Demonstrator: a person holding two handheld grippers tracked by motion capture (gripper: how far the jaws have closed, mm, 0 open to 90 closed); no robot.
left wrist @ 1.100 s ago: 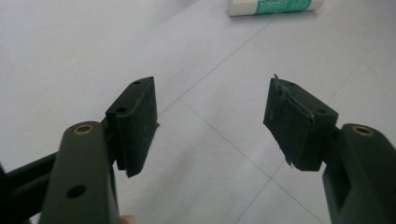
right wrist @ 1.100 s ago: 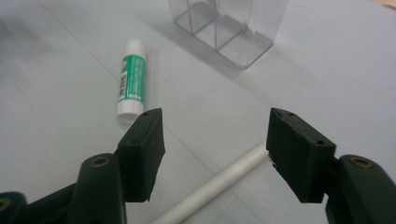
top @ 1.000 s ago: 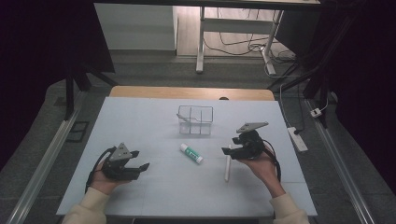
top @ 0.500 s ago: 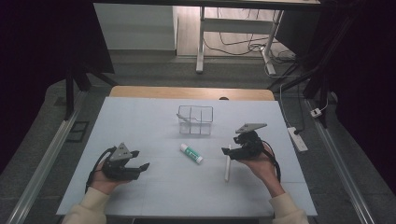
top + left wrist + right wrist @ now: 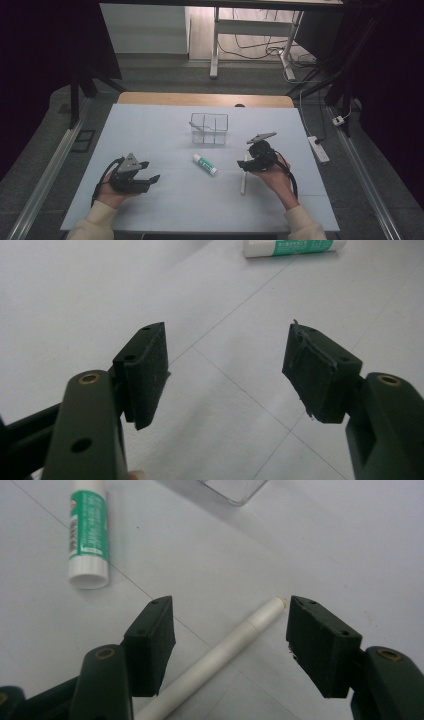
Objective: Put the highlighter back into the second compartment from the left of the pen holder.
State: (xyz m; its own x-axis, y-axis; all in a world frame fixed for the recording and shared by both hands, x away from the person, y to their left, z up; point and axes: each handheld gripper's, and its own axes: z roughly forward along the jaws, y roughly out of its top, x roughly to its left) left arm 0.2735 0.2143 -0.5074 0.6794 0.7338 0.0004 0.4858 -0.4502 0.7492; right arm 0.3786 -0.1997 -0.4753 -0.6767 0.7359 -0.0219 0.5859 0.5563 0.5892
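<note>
One white pen is seen in the right gripper view, lying flat on the pale desk and slanting from the bottom centre of the frame toward the upper right. It lies between the jaws of the right gripper, which are held apart and do not touch it; they have just been closing a little. In the high view the pen is shown in the lower right of centre, just below the right gripper.

A glue stick with a green label is found near the centre of the high view, left of the pen and apart from it. Above it, a clear divided box is placed.

In the lower left of the high view the left gripper is held just over the desk. Its jaws are seen apart in the left gripper view, with nothing between them, and the glue stick is seen at the top edge.
</note>
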